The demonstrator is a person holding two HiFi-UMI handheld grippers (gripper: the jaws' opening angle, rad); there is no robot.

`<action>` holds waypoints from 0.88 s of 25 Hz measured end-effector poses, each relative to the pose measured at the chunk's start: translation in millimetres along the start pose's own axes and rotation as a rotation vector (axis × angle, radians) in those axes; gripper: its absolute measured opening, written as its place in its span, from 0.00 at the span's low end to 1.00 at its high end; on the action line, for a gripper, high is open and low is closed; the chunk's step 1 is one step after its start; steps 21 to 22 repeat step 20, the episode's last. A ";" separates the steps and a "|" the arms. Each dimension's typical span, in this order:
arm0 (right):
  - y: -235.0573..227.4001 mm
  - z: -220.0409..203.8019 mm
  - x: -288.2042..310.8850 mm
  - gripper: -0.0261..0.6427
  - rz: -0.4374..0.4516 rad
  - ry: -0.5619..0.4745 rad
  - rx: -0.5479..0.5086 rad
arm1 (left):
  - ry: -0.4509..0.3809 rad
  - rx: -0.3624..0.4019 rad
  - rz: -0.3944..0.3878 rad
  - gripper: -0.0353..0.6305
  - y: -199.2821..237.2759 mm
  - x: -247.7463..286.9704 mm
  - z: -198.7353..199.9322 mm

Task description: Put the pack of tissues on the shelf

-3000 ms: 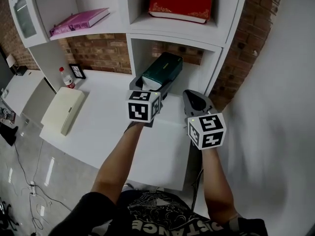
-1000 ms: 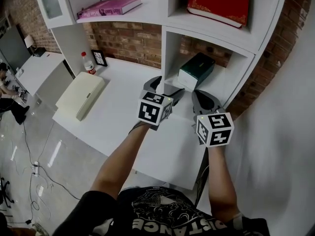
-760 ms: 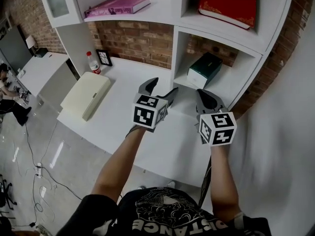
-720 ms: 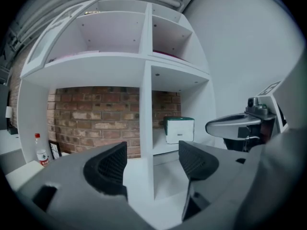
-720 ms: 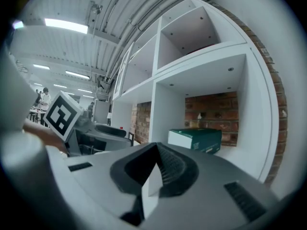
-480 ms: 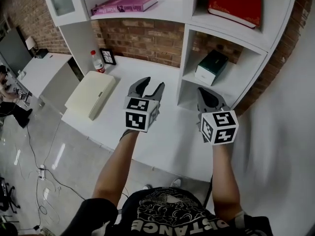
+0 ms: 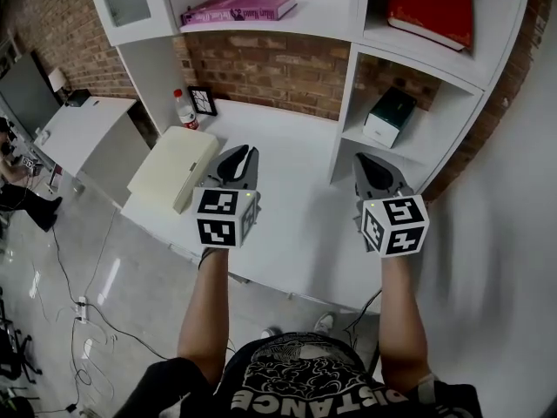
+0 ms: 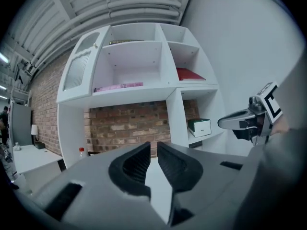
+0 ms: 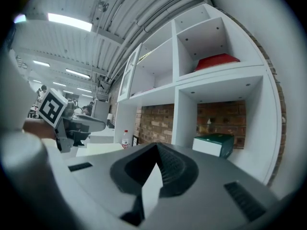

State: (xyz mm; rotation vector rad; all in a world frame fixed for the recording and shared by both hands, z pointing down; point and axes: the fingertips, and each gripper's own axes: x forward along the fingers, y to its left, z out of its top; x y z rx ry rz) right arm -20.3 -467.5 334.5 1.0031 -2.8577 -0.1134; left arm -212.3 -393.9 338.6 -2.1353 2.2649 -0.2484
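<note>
Head view: the dark-green-topped, white-sided boxy pack of tissues (image 7: 389,117) now sits alone in the lower right compartment of the white shelf unit (image 7: 409,152). Three seconds ago the left gripper was pushing it in there. The left gripper (image 7: 243,152) has since pulled back over the white tabletop (image 7: 296,220), well apart from the pack and near the flat cream-coloured case (image 7: 172,168). Its jaws have just been closing. The right gripper (image 7: 366,158) hangs in front of the compartment, not touching the pack. Left gripper view: the left gripper's jaws are all but together with a thin slit left and nothing between them, so it is empty. The pack (image 8: 199,127) is visible on its shelf board, upright and well apart, under the compartment holding the red hardback book (image 8: 189,74). Right gripper view: the right gripper's jaws (image 9: 156,147) are clenched tip to tip on nothing. The pack (image 9: 216,144) stands beyond them, resting flat and clear of the compartment's brick back wall as far as I can tell. Judgement: placement looks done, with both claws empty and backed off and no step left.
</note>
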 end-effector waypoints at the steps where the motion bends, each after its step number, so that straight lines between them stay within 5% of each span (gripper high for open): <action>1: 1.7 0.7 -0.2 0.04 -0.001 0.000 -0.002 | -0.001 0.003 0.004 0.12 3.6 -2.8 0.4; 22: 4.4 3.1 3.7 0.04 0.010 0.005 -0.033 | -0.011 -0.022 0.017 0.07 4.2 -6.7 -7.9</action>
